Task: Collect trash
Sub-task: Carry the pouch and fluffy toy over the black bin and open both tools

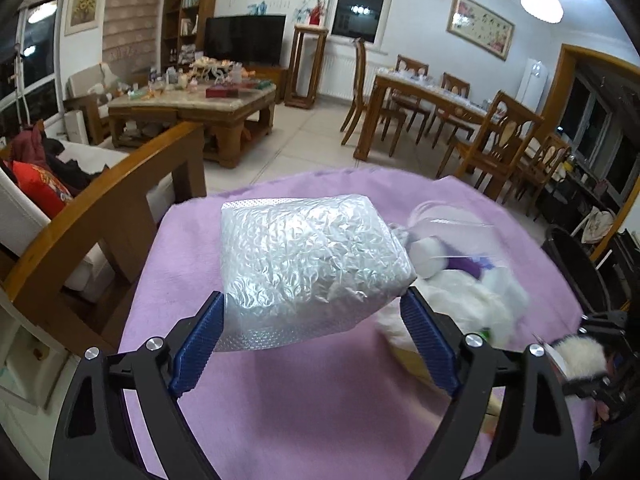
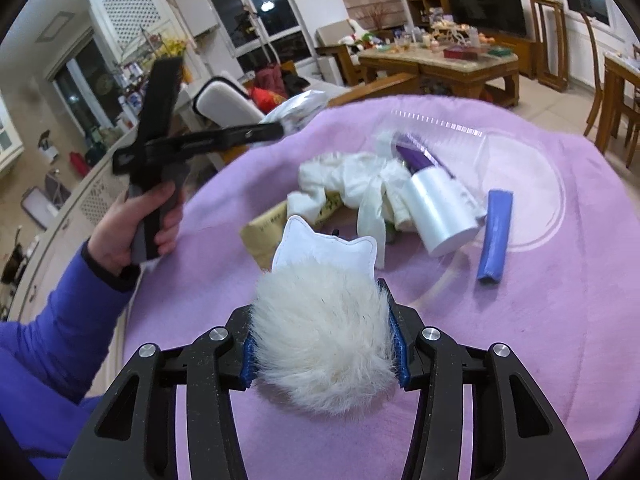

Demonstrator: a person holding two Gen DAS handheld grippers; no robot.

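Note:
My left gripper (image 1: 312, 316) is shut on a silver bubble-wrap packet (image 1: 308, 256) and holds it above the purple cloth (image 1: 280, 392); the same gripper and packet (image 2: 296, 110) show at the far left in the right wrist view. My right gripper (image 2: 322, 344) is shut on a white furry piece (image 2: 324, 336) with a white cat-shaped backing, above the cloth; it also shows at the right edge of the left wrist view (image 1: 580, 356). On the cloth lie crumpled white tissue (image 2: 352, 184), a clear tape roll (image 2: 440, 212), a purple wrapper (image 2: 416, 160), a blue strip (image 2: 494, 236) and a brown paper pack (image 2: 266, 236).
A clear plastic lid (image 2: 516, 184) lies on the cloth under the trash. A black bin (image 1: 576, 268) stands past the cloth's right edge. A wooden sofa arm (image 1: 120, 196) is at the left, with a coffee table (image 1: 192, 108) and dining chairs (image 1: 500, 136) beyond.

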